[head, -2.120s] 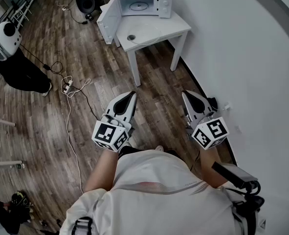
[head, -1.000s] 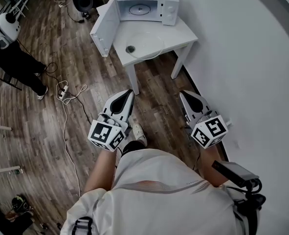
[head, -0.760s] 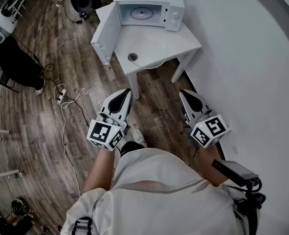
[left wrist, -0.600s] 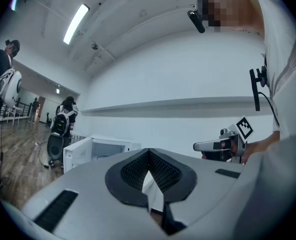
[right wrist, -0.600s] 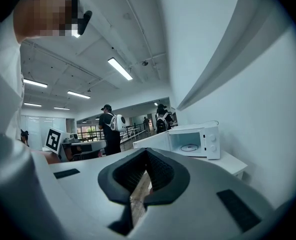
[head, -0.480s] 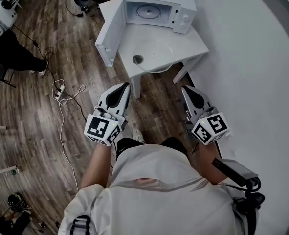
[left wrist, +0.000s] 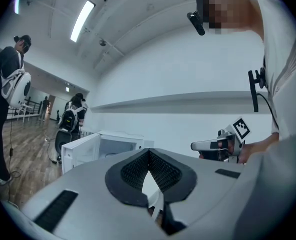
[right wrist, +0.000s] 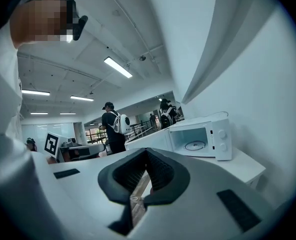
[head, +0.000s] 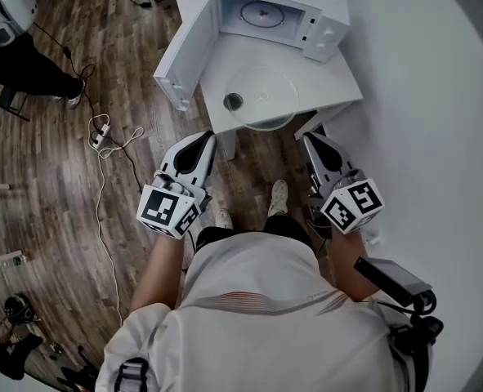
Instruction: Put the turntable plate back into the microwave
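At the far left of the head view we see a person in black [head: 30, 62] standing on the wood floor, and nearer us a power strip [head: 100, 134] with its cable trailing down the boards. Next comes the microwave's door [head: 185, 54], swung wide open to the left, off the table's left edge.

Our left gripper [head: 204, 140] hangs just short of the white table [head: 337, 88], pointing towards it. In the left gripper view [left wrist: 148, 153] its ribbed pads meet at the tips and nothing is between them.

The turntable plate [head: 266, 96] lies flat on the table in front of the microwave [head: 283, 13], close to the front edge and well clear of both grippers. It is a clear round disc (so it has no long axis and points no particular way). A small dark round piece [head: 234, 100] sits at its left rim; we cannot tell whether the two touch. The microwave's cavity faces us, with a ring [head: 261, 11] on its floor, and the dials are on its right.

Below the table our shoes [head: 278, 196] show between the grippers. The right gripper [head: 310, 142] also points at the table, beside the white wall [head: 437, 137]. In its own view [right wrist: 146, 154] the jaws are closed and empty.
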Available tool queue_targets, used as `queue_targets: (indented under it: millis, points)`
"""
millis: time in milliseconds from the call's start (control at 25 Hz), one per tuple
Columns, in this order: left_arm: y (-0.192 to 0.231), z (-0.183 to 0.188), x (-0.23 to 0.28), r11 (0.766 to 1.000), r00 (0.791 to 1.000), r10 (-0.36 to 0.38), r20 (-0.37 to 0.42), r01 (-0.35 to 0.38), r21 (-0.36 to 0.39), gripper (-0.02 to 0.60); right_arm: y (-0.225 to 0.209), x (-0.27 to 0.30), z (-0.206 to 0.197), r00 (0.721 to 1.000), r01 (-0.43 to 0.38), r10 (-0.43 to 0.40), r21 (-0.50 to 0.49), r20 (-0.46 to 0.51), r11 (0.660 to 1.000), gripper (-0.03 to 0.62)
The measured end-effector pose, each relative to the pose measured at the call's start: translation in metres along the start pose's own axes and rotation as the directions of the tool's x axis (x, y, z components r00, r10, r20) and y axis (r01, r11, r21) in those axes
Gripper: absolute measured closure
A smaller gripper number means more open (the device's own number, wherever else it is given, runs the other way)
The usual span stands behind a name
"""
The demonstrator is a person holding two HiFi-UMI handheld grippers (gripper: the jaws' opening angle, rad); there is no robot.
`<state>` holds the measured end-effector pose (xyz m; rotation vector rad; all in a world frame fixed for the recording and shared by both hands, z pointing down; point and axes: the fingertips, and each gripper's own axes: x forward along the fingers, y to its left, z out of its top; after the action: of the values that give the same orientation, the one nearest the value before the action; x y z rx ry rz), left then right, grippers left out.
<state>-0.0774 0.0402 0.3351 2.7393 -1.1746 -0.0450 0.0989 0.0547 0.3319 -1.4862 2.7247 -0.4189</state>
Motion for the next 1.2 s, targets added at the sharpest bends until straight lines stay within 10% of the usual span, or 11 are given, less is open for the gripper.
queue_targets:
  millis: [560, 880, 1200]
  points:
    - [-0.019, -0.011, 0.109, 0.976, 0.977, 0.212, -0.026, -0.213, -0.044, 0.572, -0.119, 0.054, -0.008, 0.956, -0.264, 0.275, 0.104, -0.105, 0.959, 0.591]
    - [0.013, -0.035, 0.111, 0.971, 0.974, 0.217, -0.071, -0.223, -0.091, 0.572, -0.133, 0.077, -0.036, 0.96, -0.228, 0.264, 0.284, -0.096, 0.931, 0.591]
    - [0.032, -0.072, 0.114, 0.97, 0.976, 0.167, -0.14, -0.188, -0.154, 0.572, -0.154, 0.075, -0.134, 0.939, -0.144, 0.31, 0.643, -0.151, 0.752, 0.444]
